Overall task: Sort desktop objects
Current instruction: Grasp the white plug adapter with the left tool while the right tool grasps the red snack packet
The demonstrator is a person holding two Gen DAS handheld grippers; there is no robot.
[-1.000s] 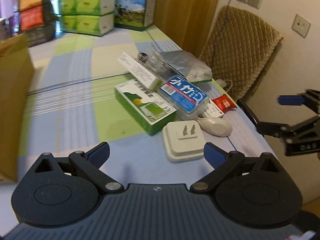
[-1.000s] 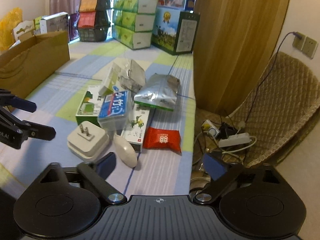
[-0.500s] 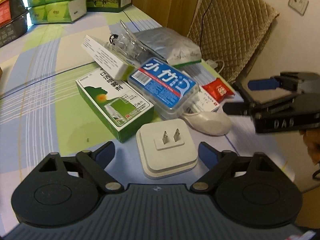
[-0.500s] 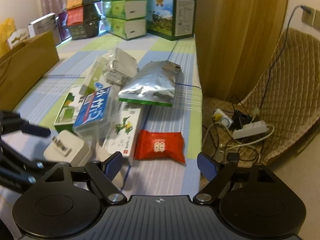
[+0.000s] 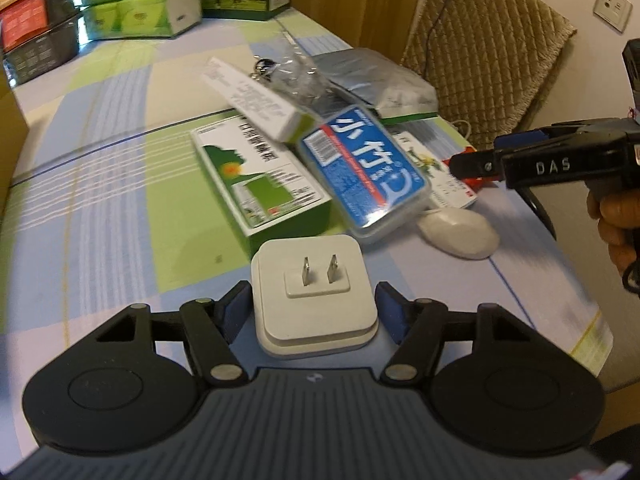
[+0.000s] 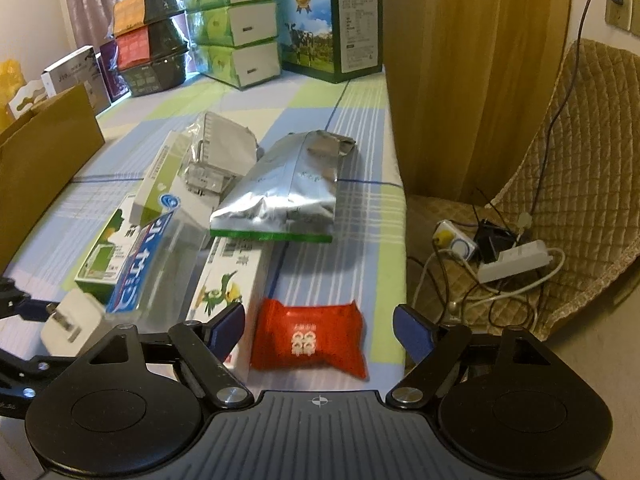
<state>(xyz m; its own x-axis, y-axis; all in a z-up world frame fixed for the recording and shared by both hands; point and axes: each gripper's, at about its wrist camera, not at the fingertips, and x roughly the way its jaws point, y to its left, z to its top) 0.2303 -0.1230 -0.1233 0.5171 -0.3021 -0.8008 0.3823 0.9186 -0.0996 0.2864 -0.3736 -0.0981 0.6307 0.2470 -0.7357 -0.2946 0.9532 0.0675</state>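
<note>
Plug [image 5: 315,298]: white, square, flat on its back on the table [image 5: 120,184], two prongs pointing up. No marked long axis; its edges run roughly square to the left gripper's view. It sits between the fingers of the left gripper [image 5: 315,310], blue pads [image 5: 236,312] at each side. Left pad appears to touch the plug's edge; right pad is just beside it, small gap visible. Jaws spread wide, not clamped.

Right wrist view: plug [image 6: 74,322] at lower left, partly hidden behind the right gripper's body.

Packet [image 6: 310,340]: red, flat on the table near its right edge, long axis across the view, between the fingers of the right gripper [image 6: 320,330]. Both pads stand clear of it; jaws released, holding nothing. In the left view the right gripper [image 5: 472,164] hovers over the pile's right end, a hand [image 5: 618,224] behind it.

Pile beyond the plug:
- green box [image 5: 260,176], flat, long axis running away and left; near corner just beside the plug.
- blue case [image 5: 364,164], clear-sided, tilted, resting on the green box and its neighbours.
- mouse [image 5: 458,226], white, right of the plug, apart from it.
- white box [image 6: 230,284] with bird print, left of the packet, long axis away from camera.
- foil bag [image 6: 288,192], overlapping the white box's far end.

Cardboard box [image 6: 44,152] at far left. Stacked cartons [image 6: 236,24] at the table's far end.
</note>
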